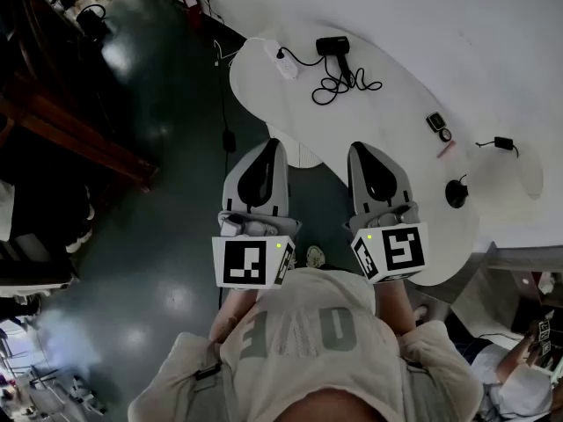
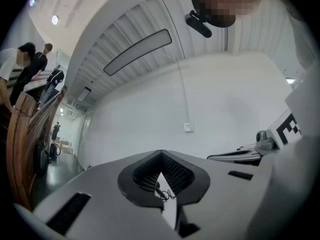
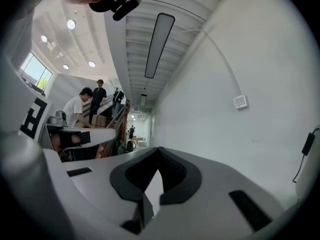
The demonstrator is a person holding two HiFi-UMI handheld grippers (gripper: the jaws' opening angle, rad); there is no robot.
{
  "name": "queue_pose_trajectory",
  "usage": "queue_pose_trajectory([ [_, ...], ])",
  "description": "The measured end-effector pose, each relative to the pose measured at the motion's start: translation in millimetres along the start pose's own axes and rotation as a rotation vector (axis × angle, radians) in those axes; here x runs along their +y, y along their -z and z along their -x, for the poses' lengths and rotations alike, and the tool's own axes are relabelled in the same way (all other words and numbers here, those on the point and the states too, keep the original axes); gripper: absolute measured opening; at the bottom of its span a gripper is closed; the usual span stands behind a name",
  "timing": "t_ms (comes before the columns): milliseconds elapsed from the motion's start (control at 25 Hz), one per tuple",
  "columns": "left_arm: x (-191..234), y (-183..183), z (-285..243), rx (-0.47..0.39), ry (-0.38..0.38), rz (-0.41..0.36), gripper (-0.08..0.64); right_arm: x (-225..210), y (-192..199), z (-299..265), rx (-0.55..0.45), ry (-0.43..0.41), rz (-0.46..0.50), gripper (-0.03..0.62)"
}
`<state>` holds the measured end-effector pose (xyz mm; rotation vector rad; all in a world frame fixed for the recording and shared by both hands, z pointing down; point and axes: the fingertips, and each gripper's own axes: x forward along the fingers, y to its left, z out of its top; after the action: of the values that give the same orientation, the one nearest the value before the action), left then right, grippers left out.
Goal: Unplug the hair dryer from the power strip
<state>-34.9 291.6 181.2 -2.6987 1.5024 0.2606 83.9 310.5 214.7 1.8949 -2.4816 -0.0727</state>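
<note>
Lying flat: hair dryer (image 1: 332, 46), barrel axis left-right.

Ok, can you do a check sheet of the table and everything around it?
Surface: white table, mostly bare.
Job's things: black hair dryer; white power strip with the plug in it.
Clutter: red pen, small black gadgets.
Grippers: left gripper and right gripper both shut, empty, apart from the job's things.
Cables: hair dryer cord coiled loosely.
Surroundings: dark shiny floor; a person at lower right.
</note>
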Motion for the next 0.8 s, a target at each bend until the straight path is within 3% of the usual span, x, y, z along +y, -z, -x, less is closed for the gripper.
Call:
queue_pose_trajectory([
  [120,3.9,-1.0,0.7,-0.004,-0.001,0.001,0.012,4.4,-1.0,-2.9,-0.002,-0.002,-0.018,0.020],
  [320,15.3,1.6,2.8,-0.002,-0.012,0.008,0.012,13.4,0.6,-7.0,0.011,-0.019,0.035,0.020],
  [800,61.1,-1.6,18.3,-0.026,-0.021,0.021,0.012,39.6,-1.6,-27.0,0.006,0.013,-0.022,0.020],
])
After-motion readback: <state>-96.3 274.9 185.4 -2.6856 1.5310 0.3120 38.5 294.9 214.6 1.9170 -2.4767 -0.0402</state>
